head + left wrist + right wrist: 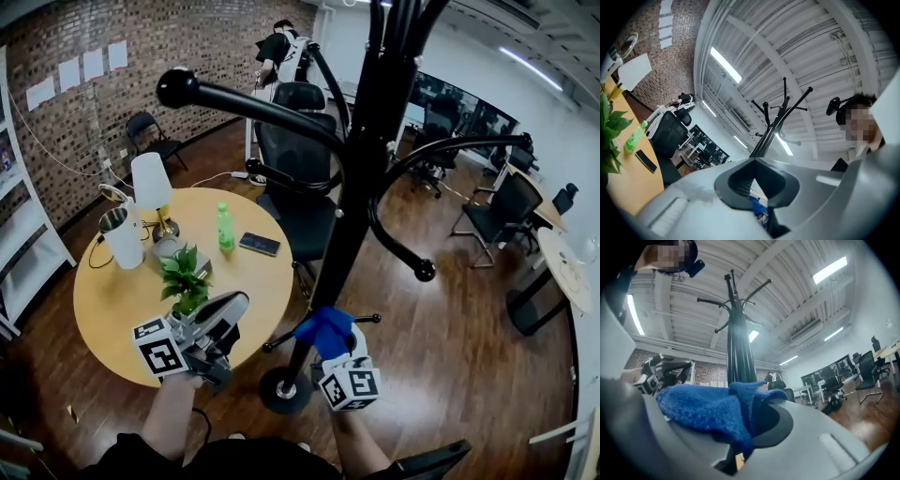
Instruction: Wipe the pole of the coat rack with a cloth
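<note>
The black coat rack pole [361, 202] slants from the top of the head view down to its round base [284, 391]. My right gripper [330, 337] is shut on a blue cloth [322, 328] and holds it against the low part of the pole. In the right gripper view the cloth [708, 411] drapes over the jaws and the pole [738, 357] rises just behind it. My left gripper [228, 309] hovers over the table's near edge, left of the pole, jaws together and holding nothing. In the left gripper view the rack [769, 131] stands ahead and a bit of cloth [757, 205] shows low down.
A round wooden table [112, 300] at the left bears a potted plant [183, 277], a white kettle [122, 234], a lamp [152, 183], a green bottle [225, 228] and a phone [260, 245]. A black office chair [300, 169] stands behind the rack. Curved hooks [425, 270] stick out. A person [281, 52] stands far back.
</note>
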`<control>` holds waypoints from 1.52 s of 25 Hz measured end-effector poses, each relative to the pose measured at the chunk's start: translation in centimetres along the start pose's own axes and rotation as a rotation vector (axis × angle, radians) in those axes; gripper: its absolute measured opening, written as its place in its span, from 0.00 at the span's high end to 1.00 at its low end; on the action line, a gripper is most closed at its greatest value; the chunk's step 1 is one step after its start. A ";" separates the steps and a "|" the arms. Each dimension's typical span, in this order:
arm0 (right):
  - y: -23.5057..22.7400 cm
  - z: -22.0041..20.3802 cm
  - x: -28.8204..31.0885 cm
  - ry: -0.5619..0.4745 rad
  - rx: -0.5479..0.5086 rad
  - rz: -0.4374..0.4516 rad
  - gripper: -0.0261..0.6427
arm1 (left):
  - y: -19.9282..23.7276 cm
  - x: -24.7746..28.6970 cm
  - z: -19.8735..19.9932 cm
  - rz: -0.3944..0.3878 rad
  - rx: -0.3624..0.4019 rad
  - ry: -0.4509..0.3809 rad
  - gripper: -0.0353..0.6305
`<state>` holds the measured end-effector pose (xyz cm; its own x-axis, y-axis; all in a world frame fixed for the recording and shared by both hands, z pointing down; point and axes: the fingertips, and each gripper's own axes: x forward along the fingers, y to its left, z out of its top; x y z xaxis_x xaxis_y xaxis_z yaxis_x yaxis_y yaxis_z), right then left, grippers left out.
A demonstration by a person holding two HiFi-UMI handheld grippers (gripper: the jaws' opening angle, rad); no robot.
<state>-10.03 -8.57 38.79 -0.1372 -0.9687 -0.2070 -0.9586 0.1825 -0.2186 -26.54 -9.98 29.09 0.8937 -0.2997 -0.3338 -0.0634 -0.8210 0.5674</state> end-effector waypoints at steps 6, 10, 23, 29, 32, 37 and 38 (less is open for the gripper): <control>2.4 12.6 2.5 -0.238 -0.046 0.088 0.92 | -0.2 -0.4 0.5 0.000 0.013 -0.024 0.94; 4.2 19.8 3.8 -0.357 -0.108 0.134 0.92 | -0.4 -0.9 0.5 0.001 0.010 -0.040 0.94; 4.4 20.8 3.9 -0.338 -0.171 0.149 0.92 | -0.5 -1.4 0.1 0.012 0.001 -0.055 0.94; 1.9 10.6 1.9 -0.191 -0.076 0.101 0.92 | -0.5 -0.5 -1.5 0.018 -0.023 -0.014 0.94; 0.6 5.1 0.7 -0.111 -0.032 0.089 0.92 | -0.4 -0.4 -2.2 0.021 -0.050 0.002 0.94; -0.9 -1.5 -0.6 -0.007 0.040 0.048 0.92 | -0.2 -0.8 -2.8 0.039 -0.061 0.020 0.94; -1.1 -2.5 -0.8 0.019 0.061 0.038 0.92 | -0.1 -0.9 -2.9 0.041 -0.062 0.021 0.94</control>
<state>-9.48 -8.46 41.56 -0.1791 -0.9637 -0.1980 -0.9357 0.2290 -0.2683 -26.09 -8.20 31.47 0.9002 -0.3216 -0.2936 -0.0733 -0.7765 0.6258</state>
